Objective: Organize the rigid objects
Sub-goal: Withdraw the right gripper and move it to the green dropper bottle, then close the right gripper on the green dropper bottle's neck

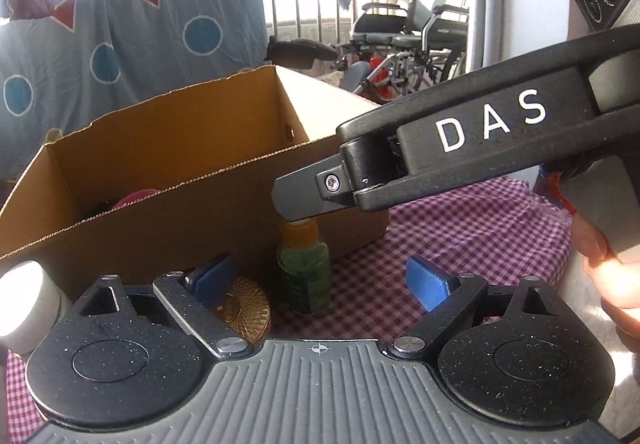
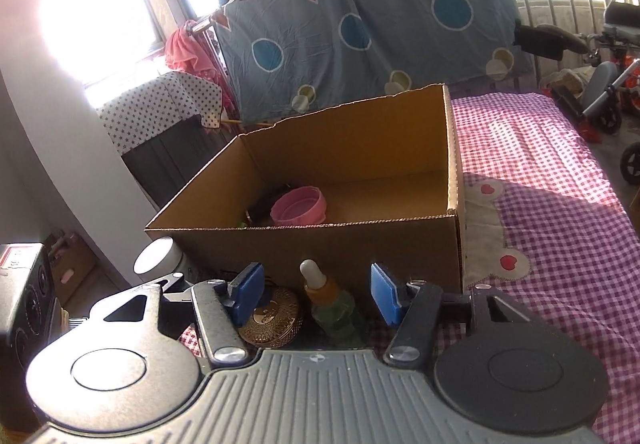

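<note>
Checked bed (image 2: 560, 171): box (image 2: 360, 256), bottle (image 2: 334, 310), tin (image 2: 272, 314).

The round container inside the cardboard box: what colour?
Pink, clearest in the right wrist view.

Both my claws are spread wide: left black gripper with blue pads (image 1: 326, 284) low and level, right black blue-padded gripper (image 2: 318, 294) angled downward, crossing in front of the left.

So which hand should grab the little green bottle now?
Probably the right. The right gripper is open with the green dropper bottle between its fingers, beside the cardboard box. The left gripper is open too, but farther back.
</note>
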`<state>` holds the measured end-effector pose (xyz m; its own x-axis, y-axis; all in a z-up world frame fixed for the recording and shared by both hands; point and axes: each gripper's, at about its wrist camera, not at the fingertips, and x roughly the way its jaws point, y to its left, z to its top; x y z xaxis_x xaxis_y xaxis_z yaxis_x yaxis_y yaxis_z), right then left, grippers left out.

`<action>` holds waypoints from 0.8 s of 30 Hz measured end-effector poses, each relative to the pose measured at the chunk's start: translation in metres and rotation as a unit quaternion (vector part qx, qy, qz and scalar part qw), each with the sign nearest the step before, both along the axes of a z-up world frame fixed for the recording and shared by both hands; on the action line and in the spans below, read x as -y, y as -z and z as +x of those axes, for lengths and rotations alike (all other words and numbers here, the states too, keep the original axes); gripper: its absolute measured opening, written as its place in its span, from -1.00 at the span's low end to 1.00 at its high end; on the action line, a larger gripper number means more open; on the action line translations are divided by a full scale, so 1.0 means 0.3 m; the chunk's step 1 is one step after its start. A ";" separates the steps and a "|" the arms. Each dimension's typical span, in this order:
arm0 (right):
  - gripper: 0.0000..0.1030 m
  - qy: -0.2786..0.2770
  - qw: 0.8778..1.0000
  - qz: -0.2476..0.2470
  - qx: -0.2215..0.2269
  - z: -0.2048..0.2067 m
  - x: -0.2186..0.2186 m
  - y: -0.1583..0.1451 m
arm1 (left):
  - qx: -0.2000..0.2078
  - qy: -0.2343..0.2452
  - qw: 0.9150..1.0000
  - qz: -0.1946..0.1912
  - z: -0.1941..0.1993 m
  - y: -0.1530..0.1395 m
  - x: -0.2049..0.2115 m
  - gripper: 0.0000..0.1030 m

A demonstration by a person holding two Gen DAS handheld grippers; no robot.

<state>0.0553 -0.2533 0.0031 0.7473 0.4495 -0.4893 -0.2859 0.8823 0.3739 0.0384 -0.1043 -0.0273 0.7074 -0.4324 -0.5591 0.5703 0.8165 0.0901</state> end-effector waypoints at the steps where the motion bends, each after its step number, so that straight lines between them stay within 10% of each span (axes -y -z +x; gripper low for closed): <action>1: 0.07 -0.003 1.000 -0.002 -0.001 0.007 -0.004 0.001 | 0.009 0.002 1.000 0.010 -0.001 0.003 0.007 0.64; 15: -0.61 -0.014 0.999 0.001 -0.029 0.065 -0.003 0.025 | 0.012 -0.001 1.000 0.004 0.040 0.011 0.015 -0.39; 24: -0.63 0.005 0.999 -0.005 -0.041 0.016 0.054 0.000 | -0.015 0.030 0.998 -0.045 0.013 -0.008 0.035 -0.38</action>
